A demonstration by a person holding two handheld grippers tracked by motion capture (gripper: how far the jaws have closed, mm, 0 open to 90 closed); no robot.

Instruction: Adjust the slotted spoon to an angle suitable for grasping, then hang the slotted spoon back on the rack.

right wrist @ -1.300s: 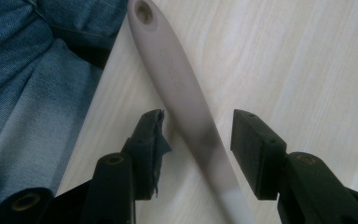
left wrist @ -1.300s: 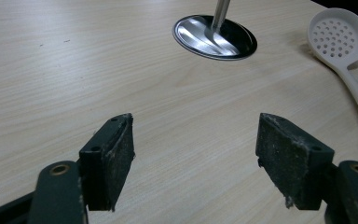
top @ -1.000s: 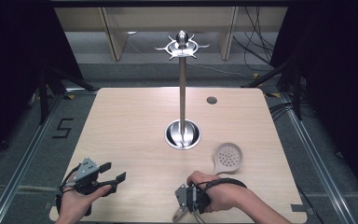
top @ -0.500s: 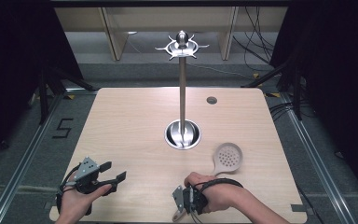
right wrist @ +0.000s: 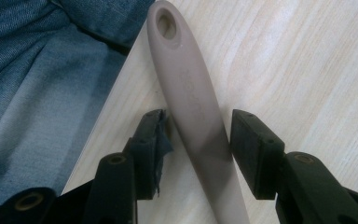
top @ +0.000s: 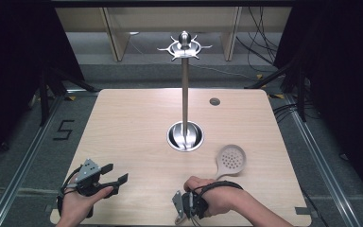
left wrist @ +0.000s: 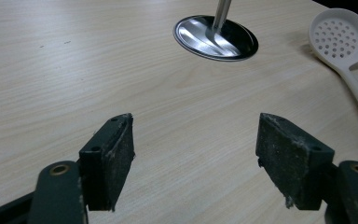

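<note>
Near the front left corner of the table [top: 137, 118], the left gripper [top: 114, 174] is held in the person's left hand [top: 78, 204], just above the wood, pointing toward the right edge. Its jaws stand wide apart with nothing between them; in the left gripper view [left wrist: 196, 163] bare wood shows between the two black pads.

At the middle of the table stands a metal stand [top: 185, 90]: a round shiny base [top: 185, 137] with a thin upright pole rising to a ring of hooks [top: 184, 46] at the top. In the left gripper view the base [left wrist: 214, 37] lies ahead of the jaws, toward the far side. A small dark round hole [top: 214, 101] sits in the table toward the back right corner.

To the right of the base, toward the front edge, lies a pale slotted spoon [top: 231, 160], its holed bowl pointing away from the person and its handle running back toward the front edge. The right hand [top: 217, 196] rests at the front edge, right of centre, holding the right gripper [top: 182, 215] turned toward the person. In the right gripper view the spoon's handle [right wrist: 193, 107], with a hanging hole at its end, lies flat on the wood between the jaws of the gripper [right wrist: 196, 140]. The jaws are narrowed around the handle, close on both sides; whether they press it I cannot tell. Blue denim [right wrist: 37, 70] shows past the table edge
</note>
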